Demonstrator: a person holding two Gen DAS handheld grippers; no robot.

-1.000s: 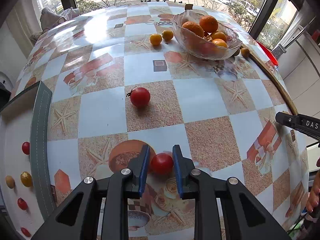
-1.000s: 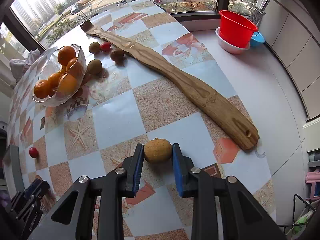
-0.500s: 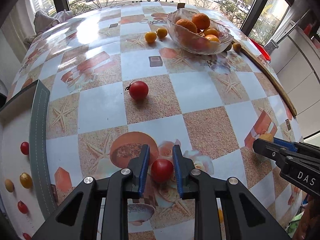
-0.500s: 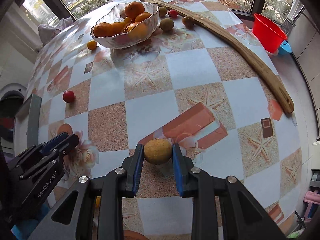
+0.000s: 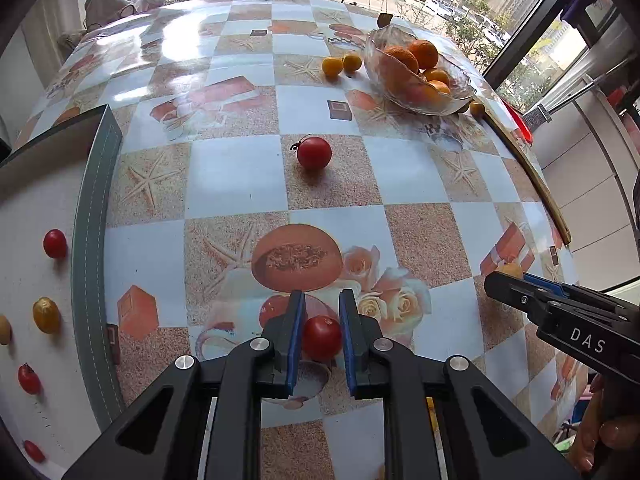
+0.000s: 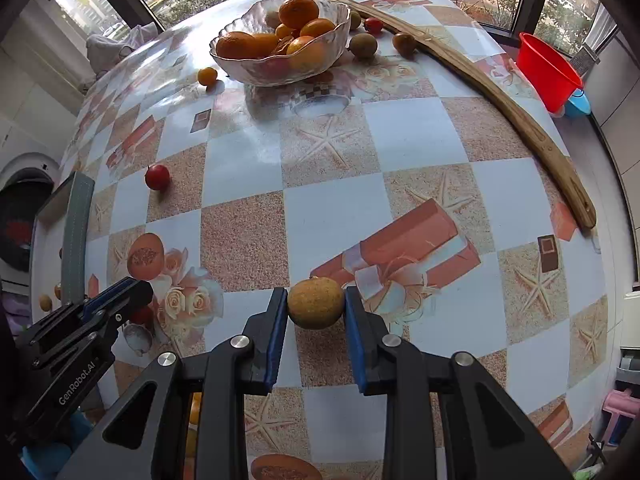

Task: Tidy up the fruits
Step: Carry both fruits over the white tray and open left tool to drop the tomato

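My left gripper (image 5: 321, 334) is shut on a small red tomato (image 5: 322, 337) and holds it over the table's near part. My right gripper (image 6: 316, 304) is shut on a yellow-brown round fruit (image 6: 315, 302). A second red tomato (image 5: 314, 153) lies loose mid-table; it also shows in the right wrist view (image 6: 157, 176). A glass bowl (image 6: 256, 65) of oranges (image 6: 298, 11) stands at the far side. The right gripper shows in the left wrist view (image 5: 516, 286), the left gripper in the right wrist view (image 6: 134, 296).
A white board (image 5: 24, 240) with a grey rim at the left carries small red and yellow fruits. Two small yellow fruits (image 5: 333, 66) lie left of the bowl, brownish fruits (image 6: 363, 44) and a red one (image 6: 373, 25) behind it. A long wooden strip (image 6: 500, 96) runs along the right edge. A red bucket (image 6: 547, 70) stands beyond.
Both grippers have pulled back toward the table's near side with their fruits still held. The bowl and loose tomato look farther away. The right gripper has swung to face the bowl.
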